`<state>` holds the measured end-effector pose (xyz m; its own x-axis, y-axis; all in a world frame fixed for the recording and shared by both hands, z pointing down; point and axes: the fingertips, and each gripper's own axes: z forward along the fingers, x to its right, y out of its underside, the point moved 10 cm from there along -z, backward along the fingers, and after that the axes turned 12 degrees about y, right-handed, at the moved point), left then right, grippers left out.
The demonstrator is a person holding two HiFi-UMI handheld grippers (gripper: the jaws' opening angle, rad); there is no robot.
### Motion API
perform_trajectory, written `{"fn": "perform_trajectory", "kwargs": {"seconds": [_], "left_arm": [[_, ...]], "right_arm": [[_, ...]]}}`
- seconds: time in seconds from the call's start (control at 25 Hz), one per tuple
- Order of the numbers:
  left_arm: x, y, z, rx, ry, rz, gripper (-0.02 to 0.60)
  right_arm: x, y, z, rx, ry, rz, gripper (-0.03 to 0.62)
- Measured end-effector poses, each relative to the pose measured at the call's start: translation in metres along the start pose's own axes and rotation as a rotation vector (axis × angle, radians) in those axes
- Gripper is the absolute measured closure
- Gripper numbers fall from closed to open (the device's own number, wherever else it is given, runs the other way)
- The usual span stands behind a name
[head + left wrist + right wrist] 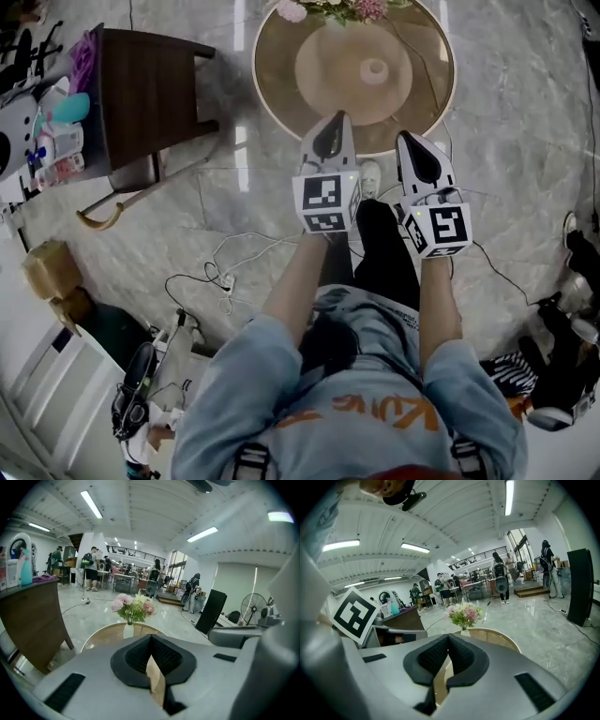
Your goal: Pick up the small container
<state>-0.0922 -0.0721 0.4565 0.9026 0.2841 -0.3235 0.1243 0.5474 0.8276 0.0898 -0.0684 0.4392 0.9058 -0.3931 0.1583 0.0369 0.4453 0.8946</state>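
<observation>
- Marble floor (234,187) fills the head view, with open room between the person and the round table (281,94) at the top edge. One small container (374,68), pale and round, stands at the middle of that table, well ahead of both grippers. The left gripper (335,127) and right gripper (410,142) hang side by side over the table's near rim, each with its jaws pressed together on nothing.
- One dark side table (150,94) stands to the left, well apart from the round table, and loose white cables (234,258) lie on the floor behind the left gripper.
- Left gripper view: its ribbed pads (136,656) meet at the tip, with nothing between them. Beyond them the round table's rim (101,632) curves, carrying one vase of pink flowers (132,606); the side table (33,616) stands at the left, with clear floor between the two.
- Right gripper view: its pads (461,656) touch too, empty. The same flowers (465,615) stand straight ahead on the table (497,637). Several people stand far back in the hall.
</observation>
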Motion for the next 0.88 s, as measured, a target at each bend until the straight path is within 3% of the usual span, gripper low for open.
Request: {"fn": "perform_trajectory", "kwargs": {"seconds": [0.36, 0.56, 0.88], "left_arm": [[-0.040, 0.049, 0.060, -0.065, 0.048, -0.004, 0.558], [-0.052, 0.070, 0.090, -0.089, 0.084, 0.000, 0.558], [-0.069, 0.089, 0.106, -0.131, 0.117, 0.005, 0.558]], "right_arm": [[0.015, 0.083, 0.072, -0.079, 0.073, 0.045, 0.582], [0.024, 0.101, 0.112, -0.048, 0.082, 0.023, 0.580], [0.033, 0.113, 0.162, -0.059, 0.068, -0.013, 0.514]]}}
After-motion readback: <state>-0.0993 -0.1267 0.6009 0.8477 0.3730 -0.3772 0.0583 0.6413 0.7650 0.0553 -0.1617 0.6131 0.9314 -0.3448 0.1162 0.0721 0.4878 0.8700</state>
